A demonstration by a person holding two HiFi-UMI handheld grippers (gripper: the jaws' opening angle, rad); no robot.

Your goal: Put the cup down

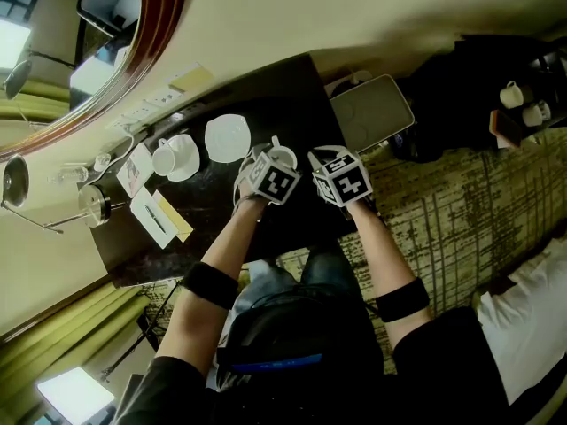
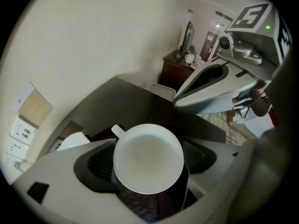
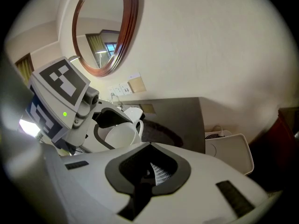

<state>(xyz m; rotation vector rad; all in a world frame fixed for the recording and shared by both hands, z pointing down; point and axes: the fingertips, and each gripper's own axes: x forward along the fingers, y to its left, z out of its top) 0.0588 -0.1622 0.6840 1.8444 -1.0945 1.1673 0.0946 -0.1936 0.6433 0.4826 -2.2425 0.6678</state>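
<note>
A white cup (image 2: 148, 157) with its handle at the upper left sits between the jaws of my left gripper (image 2: 148, 158), its rim meeting both ribbed pads (image 2: 100, 160) with no gap showing. Dark table (image 2: 140, 101) shows under it; I cannot tell whether the cup rests on it. In the head view the cup (image 1: 282, 156) peeks out past the left gripper's (image 1: 273, 168) marker cube. My right gripper (image 3: 148, 169) is shut and empty, hovering just right of the left one (image 3: 110, 125), which has the cup (image 3: 120, 135) in its jaws.
On the dark table (image 1: 292, 96) are an empty saucer (image 1: 228, 137), a second cup on its saucer (image 1: 173, 156), a notepad with a pen (image 1: 155, 215) and a round metal lid (image 1: 93, 202). A white tray (image 1: 372, 112) lies at the table's right end, patterned carpet (image 1: 461, 211) beyond.
</note>
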